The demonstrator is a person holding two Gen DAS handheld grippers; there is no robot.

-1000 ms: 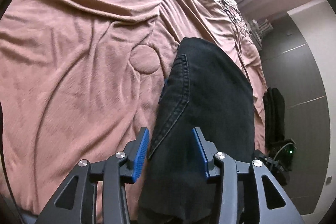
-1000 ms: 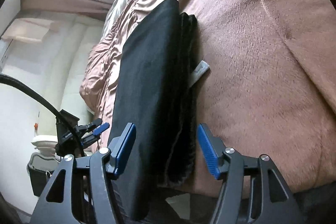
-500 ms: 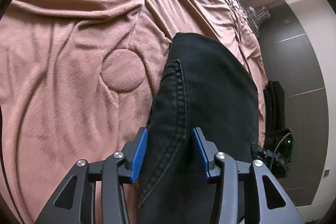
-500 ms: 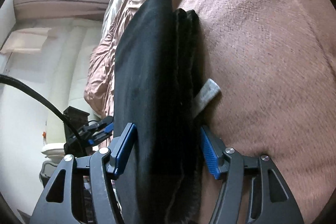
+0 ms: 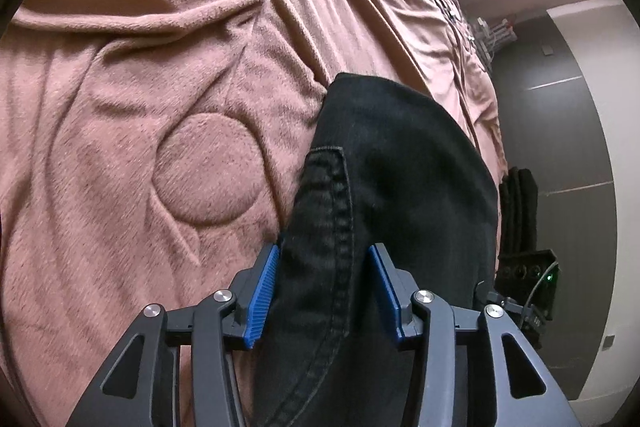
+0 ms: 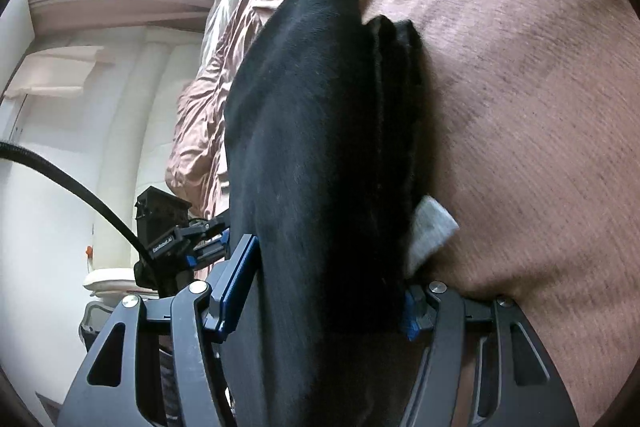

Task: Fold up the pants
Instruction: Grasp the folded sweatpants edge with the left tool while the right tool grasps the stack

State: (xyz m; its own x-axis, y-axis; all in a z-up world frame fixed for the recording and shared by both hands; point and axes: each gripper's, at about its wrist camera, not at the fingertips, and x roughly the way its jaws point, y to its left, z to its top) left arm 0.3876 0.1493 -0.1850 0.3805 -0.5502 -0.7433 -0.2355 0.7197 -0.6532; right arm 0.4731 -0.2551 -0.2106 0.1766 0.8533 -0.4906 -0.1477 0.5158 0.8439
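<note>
Both sets of jaws straddle the folded black jeans (image 5: 392,195) without visibly clamping them. Left gripper (image 5: 324,291): blue pads roughly half open, stitched seam running between them; left pad just touches the denim edge, right pad (image 5: 384,287) lies over the cloth, contact uncertain. Right gripper (image 6: 320,291): jaws spread wider, the whole thick layered stack fills the gap; far pad mostly hidden by fabric, so I cannot tell if it presses.

Jeans lie on the pink fleece blanket (image 5: 120,147), running from 6 o'clock up toward 12 in each wrist view. A grey label (image 6: 430,231) pokes out at 3 o'clock of the stack. An embossed circle (image 5: 208,167) sits at 9 o'clock of the jeans.

Judgement: grippers are set at opposite ends of the bundle, probably to pinch both ends and carry one more fold or lift it.
</note>
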